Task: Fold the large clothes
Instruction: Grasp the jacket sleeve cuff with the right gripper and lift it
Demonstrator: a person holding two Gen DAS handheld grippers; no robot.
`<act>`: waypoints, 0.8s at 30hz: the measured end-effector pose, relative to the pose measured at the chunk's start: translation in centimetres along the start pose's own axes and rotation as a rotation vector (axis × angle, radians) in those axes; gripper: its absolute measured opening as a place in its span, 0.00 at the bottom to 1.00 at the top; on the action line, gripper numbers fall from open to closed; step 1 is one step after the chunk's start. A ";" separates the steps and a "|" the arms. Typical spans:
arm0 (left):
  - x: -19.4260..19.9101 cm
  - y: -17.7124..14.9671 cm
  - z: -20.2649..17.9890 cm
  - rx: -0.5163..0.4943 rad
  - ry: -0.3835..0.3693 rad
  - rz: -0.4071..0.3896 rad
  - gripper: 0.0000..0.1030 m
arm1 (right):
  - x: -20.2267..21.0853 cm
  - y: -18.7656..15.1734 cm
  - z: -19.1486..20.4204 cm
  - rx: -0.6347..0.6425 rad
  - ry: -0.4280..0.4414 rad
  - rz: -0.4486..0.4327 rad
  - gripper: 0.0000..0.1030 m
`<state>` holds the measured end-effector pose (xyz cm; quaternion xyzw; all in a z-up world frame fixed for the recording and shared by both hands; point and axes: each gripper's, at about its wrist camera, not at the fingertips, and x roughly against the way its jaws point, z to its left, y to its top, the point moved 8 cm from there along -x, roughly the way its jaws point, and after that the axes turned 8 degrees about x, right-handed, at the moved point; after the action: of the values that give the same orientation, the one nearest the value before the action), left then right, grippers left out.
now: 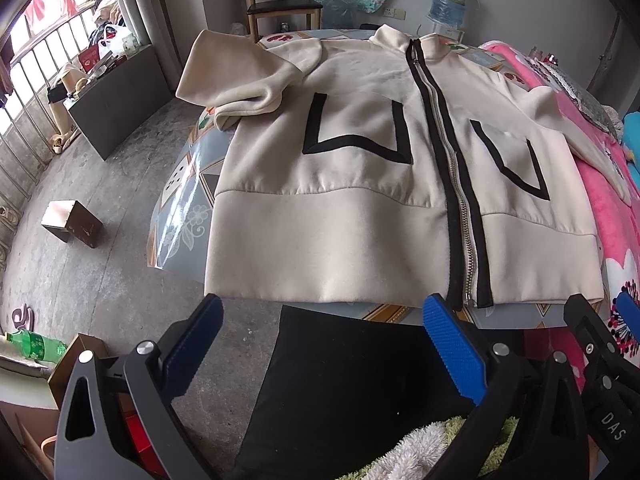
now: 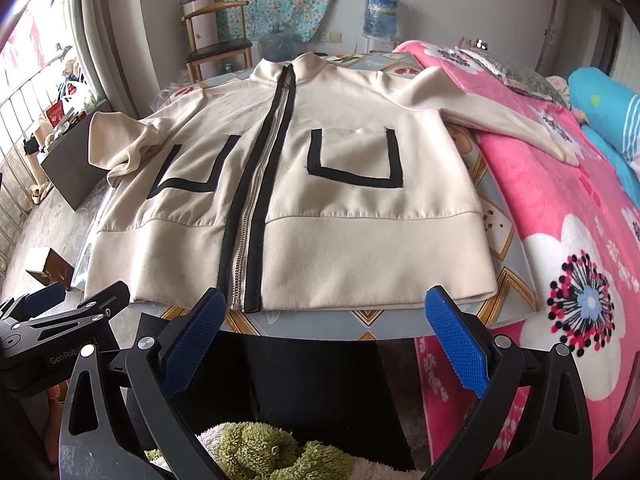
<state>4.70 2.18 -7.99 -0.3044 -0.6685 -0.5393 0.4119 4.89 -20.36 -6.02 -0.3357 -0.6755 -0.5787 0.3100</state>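
Our left tool (image 1: 324,322) was spread wide in the left wrist view, its blue pads (image 1: 454,354) gripping nothing, and it hung just short of the near edge of the surface (image 1: 180,200). We saw the cream jacket (image 1: 352,184) lying flat and zipped on that surface, front up, collar at the far end and hem nearest us. The hem ran just beyond the fingertips, apart from them, and slightly overhung the surface's near edge. The jacket's left sleeve (image 1: 240,76) was bunched back near the shoulder and reached past the left edge of the surface. Bare concrete floor (image 1: 100,240) lay open to the left, with a small wooden box (image 1: 72,222) well apart from the surface. Our right tool (image 1: 600,340) showed at the right border, close beside the left one.

Through the right wrist view, our right tool (image 2: 322,320) was likewise spread and empty, pointed at the hem to the right of the zipper (image 2: 256,184). The jacket (image 2: 360,220) sat just ahead, untouched. Its other sleeve (image 2: 500,120) stretched off the surface's right edge onto the pink bed blanket (image 2: 560,208), which pressed right against that side and left little room there. Our left tool (image 2: 72,300) sat at the lower left, beside the hem's left corner. A chair (image 2: 218,40) and a water jug (image 2: 380,14) stood beyond the far edge.
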 end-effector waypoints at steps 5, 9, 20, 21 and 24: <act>-0.1 0.0 0.0 -0.001 0.001 0.002 0.95 | 0.0 0.0 0.0 -0.002 0.000 0.002 0.93; -0.2 0.0 0.1 -0.001 0.003 0.005 0.95 | 0.0 0.1 -0.2 -0.004 -0.004 0.003 0.93; -1.5 0.9 0.8 0.010 0.009 0.004 0.95 | -1.0 1.4 -0.3 0.001 0.028 -0.010 0.93; -1.6 1.2 1.0 0.014 0.012 -0.003 0.95 | -1.1 1.8 -0.4 0.004 0.034 -0.022 0.93; -2.0 2.6 1.9 0.024 0.014 -0.036 0.95 | -1.0 4.4 -0.1 0.039 0.082 -0.092 0.93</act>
<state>7.45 4.74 -8.64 -0.2836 -0.6773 -0.5408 0.4102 9.04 -20.08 -4.27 -0.2743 -0.6881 -0.5923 0.3169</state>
